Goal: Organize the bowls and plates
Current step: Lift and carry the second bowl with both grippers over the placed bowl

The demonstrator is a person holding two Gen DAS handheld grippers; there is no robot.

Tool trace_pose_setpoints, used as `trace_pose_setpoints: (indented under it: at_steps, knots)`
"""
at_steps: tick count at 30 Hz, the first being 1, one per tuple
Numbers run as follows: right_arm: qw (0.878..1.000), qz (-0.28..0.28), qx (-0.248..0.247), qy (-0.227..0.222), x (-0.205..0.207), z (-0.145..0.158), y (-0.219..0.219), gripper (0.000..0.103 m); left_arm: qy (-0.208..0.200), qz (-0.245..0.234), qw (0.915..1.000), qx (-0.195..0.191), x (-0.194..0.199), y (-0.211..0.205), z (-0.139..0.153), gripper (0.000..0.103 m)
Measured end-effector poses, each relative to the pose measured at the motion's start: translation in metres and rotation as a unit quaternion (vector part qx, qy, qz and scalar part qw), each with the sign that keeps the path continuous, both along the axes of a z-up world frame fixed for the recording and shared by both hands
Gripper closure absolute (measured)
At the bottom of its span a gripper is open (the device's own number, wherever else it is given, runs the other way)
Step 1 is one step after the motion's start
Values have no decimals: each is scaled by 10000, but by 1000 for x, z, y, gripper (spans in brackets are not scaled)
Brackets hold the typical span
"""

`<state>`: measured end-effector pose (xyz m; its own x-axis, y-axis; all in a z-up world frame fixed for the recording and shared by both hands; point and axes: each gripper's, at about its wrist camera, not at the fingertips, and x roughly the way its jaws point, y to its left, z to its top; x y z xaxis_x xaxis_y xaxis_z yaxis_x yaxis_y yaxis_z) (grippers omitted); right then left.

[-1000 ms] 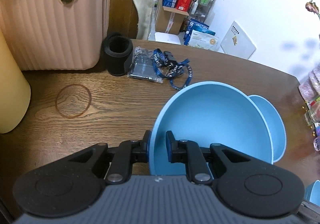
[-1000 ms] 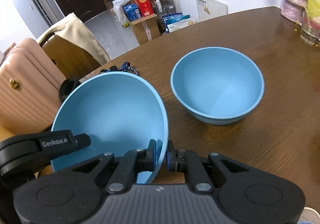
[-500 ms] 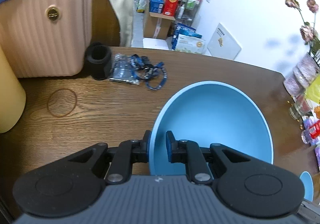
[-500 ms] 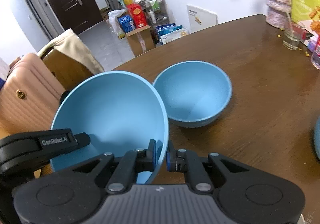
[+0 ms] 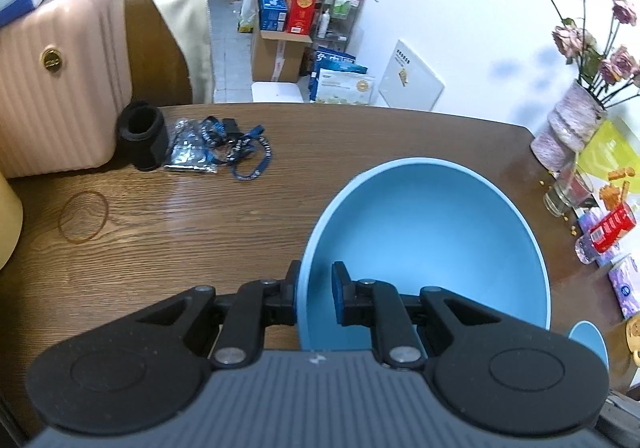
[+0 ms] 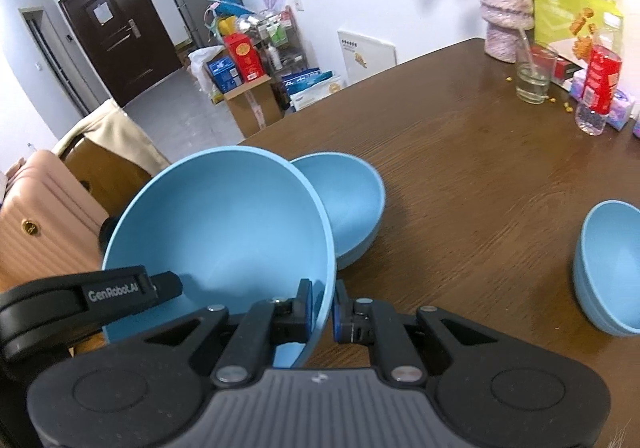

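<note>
A large light-blue bowl [image 5: 432, 240] [image 6: 224, 232] hangs above the wooden table, carried by both grippers. My left gripper [image 5: 314, 294] is shut on its near left rim, one pad outside and one inside. My right gripper [image 6: 321, 308] is shut on its right rim; the left gripper's black arm [image 6: 80, 298] shows at the bowl's other side. A second blue bowl [image 6: 348, 204] stands on the table behind the carried one, partly hidden by it. A third, smaller blue bowl [image 6: 608, 268] [image 5: 588, 340] stands at the right.
A pink suitcase [image 5: 56, 80], a black cup [image 5: 142, 134] and a blue lanyard with a plastic bag [image 5: 224, 148] lie at the table's left back. A vase of dried flowers [image 6: 506, 16], a glass [image 6: 534, 74], a red-labelled bottle [image 6: 600, 88] and snack packs crowd the right edge.
Both grippers have lifted the large bowl and carried it back across the table. The second bowl has slid behind it, and the third bowl has come into view at the right.
</note>
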<state>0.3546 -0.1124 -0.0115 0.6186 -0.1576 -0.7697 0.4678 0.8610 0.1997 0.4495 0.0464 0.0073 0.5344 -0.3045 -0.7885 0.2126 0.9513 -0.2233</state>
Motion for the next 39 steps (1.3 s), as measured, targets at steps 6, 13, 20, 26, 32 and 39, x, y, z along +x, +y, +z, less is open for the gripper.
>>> trace_pose_setpoints:
  at_steps: [6, 13, 20, 26, 32, 39]
  knots:
    - [9999, -107, -2, -42, -15, 4, -14, 94, -44, -123, 9999, 7, -10, -17, 5, 87]
    - [9996, -246, -55, -85, -35, 8, -37, 94, -81, -278, 9996, 59, -28, -44, 8, 87]
    - [9992, -384, -62, -90, -59, 11, -69, 94, -98, -451, 9989, 56, -47, -82, 11, 87]
    - [9987, -498, -59, -99, -80, 11, -100, 94, -112, -594, 9981, 77, -65, -116, 10, 87]
    - [9982, -591, -52, -104, -98, 10, -130, 94, -130, -691, 9975, 104, -81, -146, 11, 87]
    - [9977, -668, -34, -145, -114, 10, -159, 94, -173, -795, 9966, 162, -96, -176, 15, 87]
